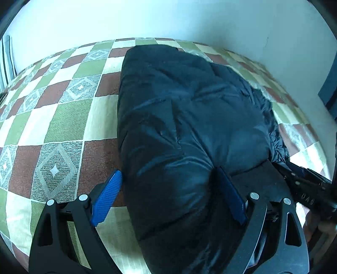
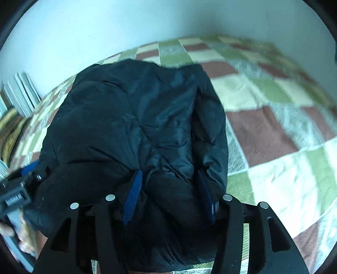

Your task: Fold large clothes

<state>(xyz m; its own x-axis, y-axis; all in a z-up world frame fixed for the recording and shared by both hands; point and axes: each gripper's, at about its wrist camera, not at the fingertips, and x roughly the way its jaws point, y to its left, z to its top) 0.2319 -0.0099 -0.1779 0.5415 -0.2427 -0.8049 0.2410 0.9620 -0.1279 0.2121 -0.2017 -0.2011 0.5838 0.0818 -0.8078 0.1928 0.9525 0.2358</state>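
Note:
A dark navy puffer jacket (image 1: 189, 118) lies bundled on a checkered bed cover (image 1: 63, 118). My left gripper (image 1: 170, 189) straddles the near end of the jacket, its blue pads (image 1: 106, 202) set wide, with thick padding between them. The jacket also fills the right wrist view (image 2: 137, 118). My right gripper (image 2: 170, 194) has its blue pads (image 2: 133, 196) pressed into a fold of the jacket's near end. Each gripper shows at the edge of the other's view, the right one low on the right (image 1: 307, 185), the left one low on the left (image 2: 16, 189).
The bed cover (image 2: 273, 130) has green, cream and brown squares and spreads all round the jacket. A pale wall (image 1: 168, 19) stands behind the bed. A striped thing (image 1: 6, 61) stands at the far left. A hand (image 2: 23, 238) shows at the lower left.

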